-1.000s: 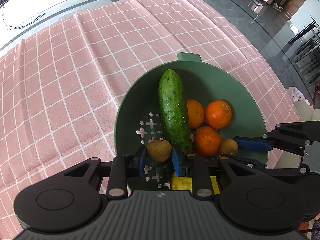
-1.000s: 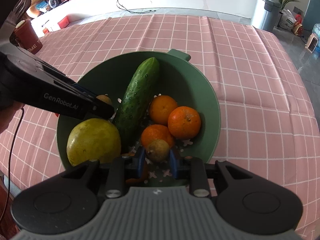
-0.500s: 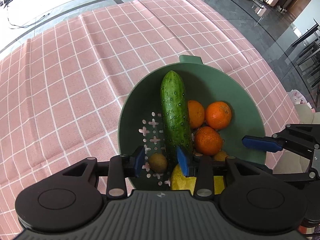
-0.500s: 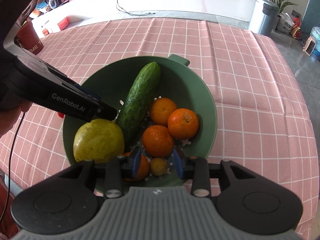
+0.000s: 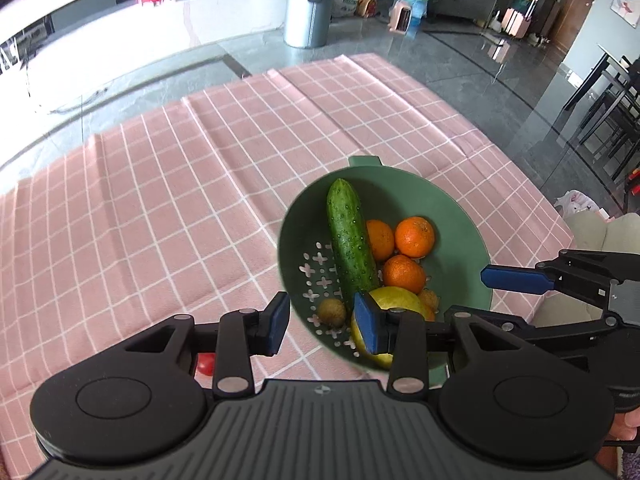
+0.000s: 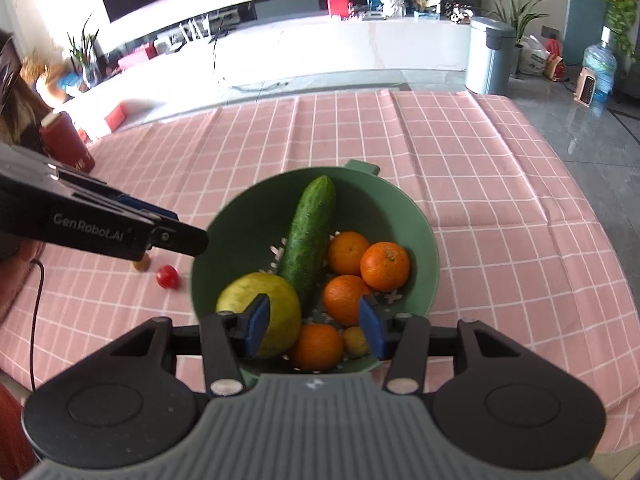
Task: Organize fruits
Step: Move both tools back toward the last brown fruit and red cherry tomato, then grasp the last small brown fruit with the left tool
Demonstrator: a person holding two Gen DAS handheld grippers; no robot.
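Pink checked cloth [image 6: 480,152] covers the worktop, where one green perforated plastic colander [image 6: 424,236] is set. Inside are counted one long green cucumber [image 6: 308,236], four round oranges [image 6: 385,266], one large yellow-green citrus fruit [image 6: 276,296] at seven o'clock, and two small brown fruits [image 5: 332,312]. One small red tomato [image 6: 167,277] lies outside at nine o'clock. Left tongs [image 5: 322,326] are spread and empty; right tongs [image 6: 314,326], just opened, grip nothing.
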